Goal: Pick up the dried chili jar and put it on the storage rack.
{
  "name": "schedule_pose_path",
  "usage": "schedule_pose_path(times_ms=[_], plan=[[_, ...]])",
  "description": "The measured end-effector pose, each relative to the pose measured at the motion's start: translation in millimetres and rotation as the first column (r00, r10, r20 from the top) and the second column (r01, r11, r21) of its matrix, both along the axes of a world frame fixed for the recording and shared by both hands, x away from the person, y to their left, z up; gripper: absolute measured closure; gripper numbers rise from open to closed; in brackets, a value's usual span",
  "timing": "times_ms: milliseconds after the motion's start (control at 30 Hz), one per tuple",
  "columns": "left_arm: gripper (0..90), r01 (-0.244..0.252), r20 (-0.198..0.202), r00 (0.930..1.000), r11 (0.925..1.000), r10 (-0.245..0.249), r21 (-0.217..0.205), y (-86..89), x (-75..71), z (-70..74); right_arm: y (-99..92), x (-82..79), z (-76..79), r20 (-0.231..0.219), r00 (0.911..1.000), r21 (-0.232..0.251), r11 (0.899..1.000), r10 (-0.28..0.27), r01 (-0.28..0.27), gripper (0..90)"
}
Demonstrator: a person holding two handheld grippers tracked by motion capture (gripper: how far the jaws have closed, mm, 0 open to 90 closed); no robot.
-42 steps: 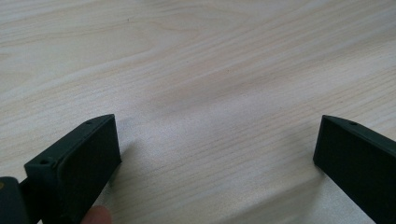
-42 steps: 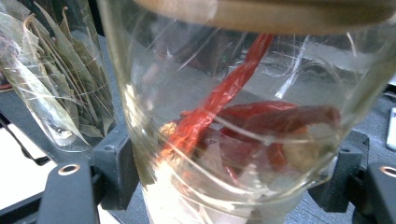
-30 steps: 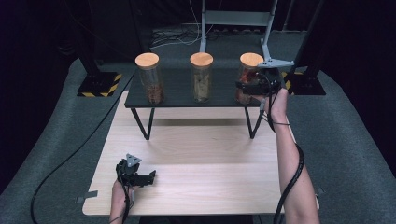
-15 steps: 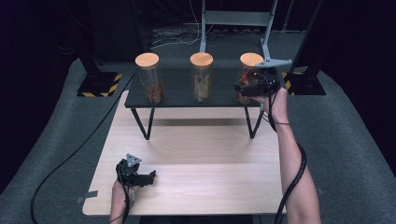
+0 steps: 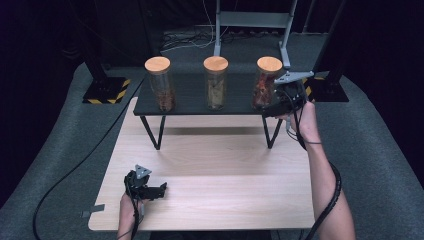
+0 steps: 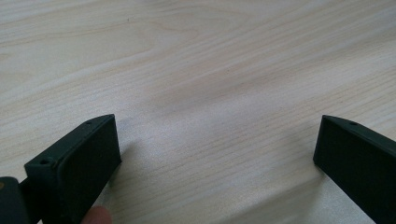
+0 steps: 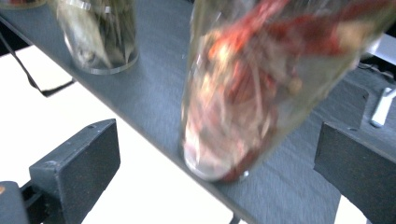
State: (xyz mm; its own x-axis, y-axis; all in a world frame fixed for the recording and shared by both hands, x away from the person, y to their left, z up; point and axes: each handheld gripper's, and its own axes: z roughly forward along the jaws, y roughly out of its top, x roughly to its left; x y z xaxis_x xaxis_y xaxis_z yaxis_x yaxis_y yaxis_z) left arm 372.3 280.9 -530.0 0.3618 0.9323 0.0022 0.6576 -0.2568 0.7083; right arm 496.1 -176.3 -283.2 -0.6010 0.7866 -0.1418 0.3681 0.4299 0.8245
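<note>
Your right gripper [image 5: 272, 107] has just been opening and its jaws now stand spread wide on either side of the jar of red dried chillies [image 7: 261, 88], not pressing it: the glass sits between them with a gap on both flanks. That jar stands at the right end of the dark raised shelf [image 5: 192, 95], near the front edge, cork lid [image 5: 269, 64] on; its foot is only just inside the shelf's lip in the right gripper view. So draw the gripper straight back toward six o'clock, level, keeping the jaws wide until both tips are past the glass; any sideways drift would nudge the jar toward the edge. Watch the trailing cable too. The middle jar [image 5: 216, 82], holding pale dried leaves, stands at nine o'clock of the chilli jar, well apart, and the left jar [image 5: 160, 82] beyond it.

Your left gripper [image 5: 161, 189] rests low over the wooden table [image 5: 225, 190], at about seven o'clock from the shelf, jaws spread with nothing between them. Leave it there.
</note>
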Motion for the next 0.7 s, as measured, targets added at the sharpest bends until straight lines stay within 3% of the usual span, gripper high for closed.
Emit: schedule_pose_path(times_ms=[433, 700], plan=[[0.0, 0.000, 0.000, 1.0000, 1.0000, 0.000, 0.000, 0.1, 0.1, 0.1, -13.8, -37.9, -29.1, 0.008, 0.9999, -0.064, 0.998, 0.013, -0.013, 0.0], [0.0, 0.001, -0.001, 1.0000, 1.0000, -0.001, 0.000, 0.1, 0.1, 0.1, -23.9, -57.8, -64.0, -0.013, 0.9999, -0.082, 0.997, 0.009, -0.010, 0.0]])
